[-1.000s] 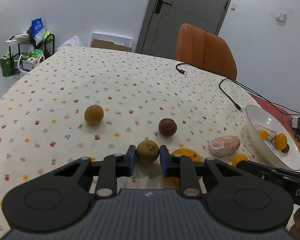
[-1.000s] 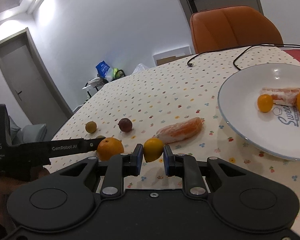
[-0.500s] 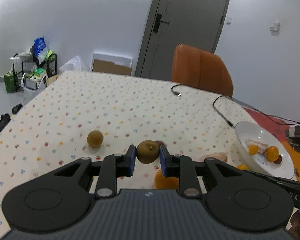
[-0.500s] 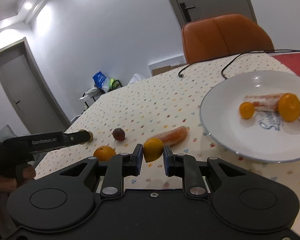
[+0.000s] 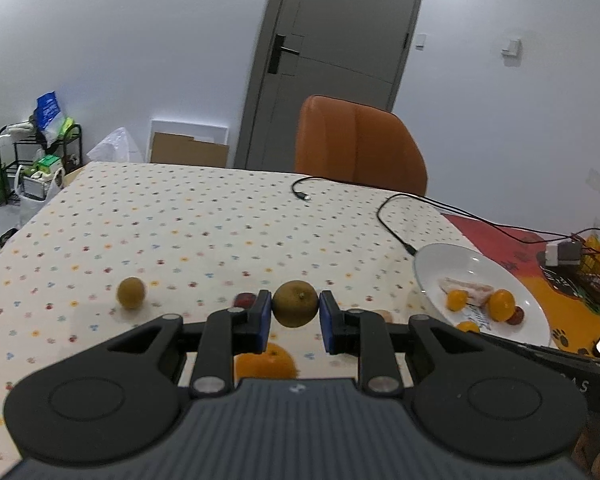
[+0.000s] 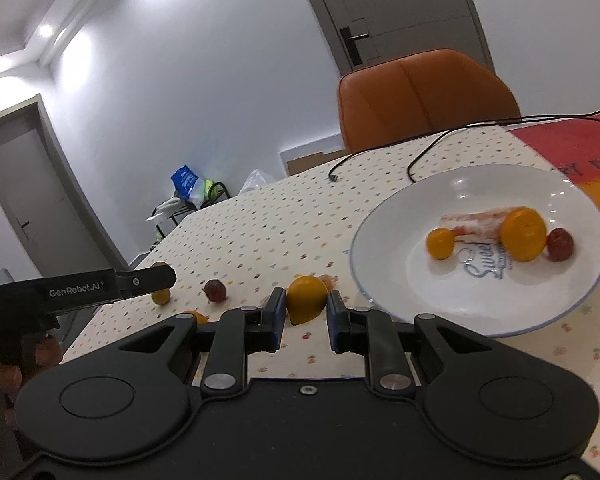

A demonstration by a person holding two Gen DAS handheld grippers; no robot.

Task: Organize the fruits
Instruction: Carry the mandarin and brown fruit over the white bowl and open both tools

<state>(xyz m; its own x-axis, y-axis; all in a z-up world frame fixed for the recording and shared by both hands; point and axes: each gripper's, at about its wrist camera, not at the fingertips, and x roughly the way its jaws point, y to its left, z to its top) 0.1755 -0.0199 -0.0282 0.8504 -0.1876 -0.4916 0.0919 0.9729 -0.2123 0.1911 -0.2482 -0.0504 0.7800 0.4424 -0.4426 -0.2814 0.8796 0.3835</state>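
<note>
Two fruits in hand | left gripper (image 5: pixel 295 308) clamped on brownish-green round fruit (image 5: pixel 295 303), lifted above table | right gripper (image 6: pixel 307 307) clamped on yellow citrus (image 6: pixel 306 299) | white plate (image 6: pixel 384 292) lies ahead-right of right jaws, just beside them; farther right of the left | right hand nearer | plate holds four fruit pieces.

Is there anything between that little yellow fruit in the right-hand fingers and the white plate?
Nothing visible. The small yellow fruit is clamped in the right gripper, and only bare dotted tablecloth lies before the white plate. The plate's near side is free.
</note>
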